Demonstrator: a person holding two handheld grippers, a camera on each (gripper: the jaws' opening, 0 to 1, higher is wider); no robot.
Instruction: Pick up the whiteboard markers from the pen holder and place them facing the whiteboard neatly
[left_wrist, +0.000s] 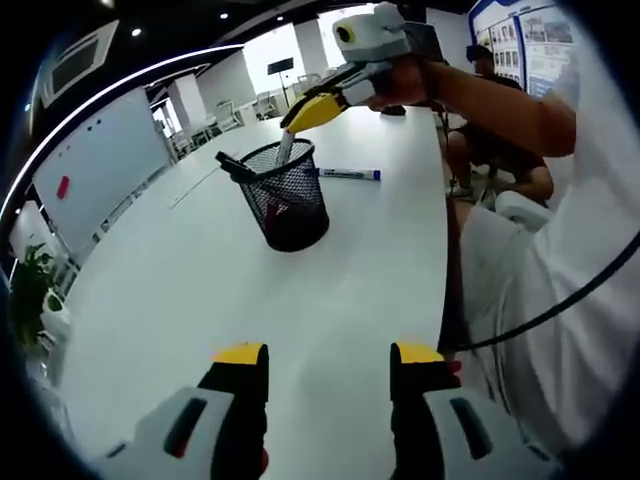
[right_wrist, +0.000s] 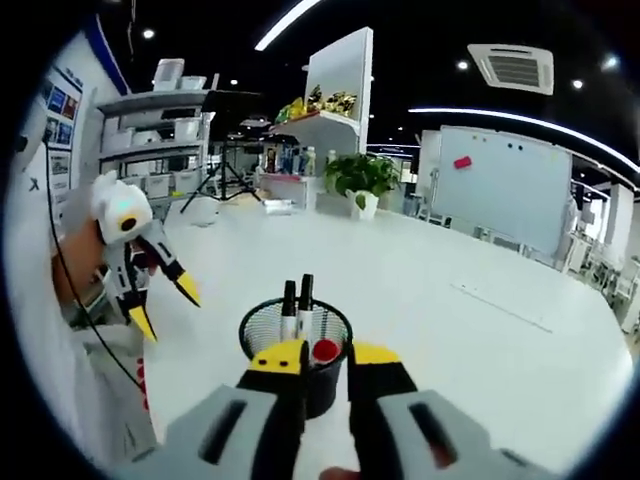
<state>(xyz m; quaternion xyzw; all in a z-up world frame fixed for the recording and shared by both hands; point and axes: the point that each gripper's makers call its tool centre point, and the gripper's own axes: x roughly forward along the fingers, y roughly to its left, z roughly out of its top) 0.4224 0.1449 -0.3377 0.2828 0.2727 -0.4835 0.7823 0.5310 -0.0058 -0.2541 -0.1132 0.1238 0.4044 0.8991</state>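
Observation:
A black mesh pen holder (left_wrist: 290, 205) stands mid-table with a black marker (left_wrist: 234, 166) leaning out of it. My right gripper (left_wrist: 312, 113) hangs just above its rim, shut on a white-bodied marker (left_wrist: 285, 148) that still dips into the holder. In the right gripper view that gripper (right_wrist: 325, 356) has the marker's red end (right_wrist: 325, 350) between its jaws, over the holder (right_wrist: 262, 330), where two black-capped markers (right_wrist: 297, 305) stand upright. A blue-capped marker (left_wrist: 350, 174) lies on the table beyond the holder. My left gripper (left_wrist: 328, 355) is open and holds nothing; it hovers left of the holder (right_wrist: 165, 306).
The long white table (left_wrist: 230, 300) runs toward a whiteboard (left_wrist: 100, 160) on the left, also seen far right (right_wrist: 500, 185). A person's arm (left_wrist: 490, 100) and white sleeve crowd the right edge. Chairs stand at the far end, shelves and a plant (right_wrist: 362, 175) behind.

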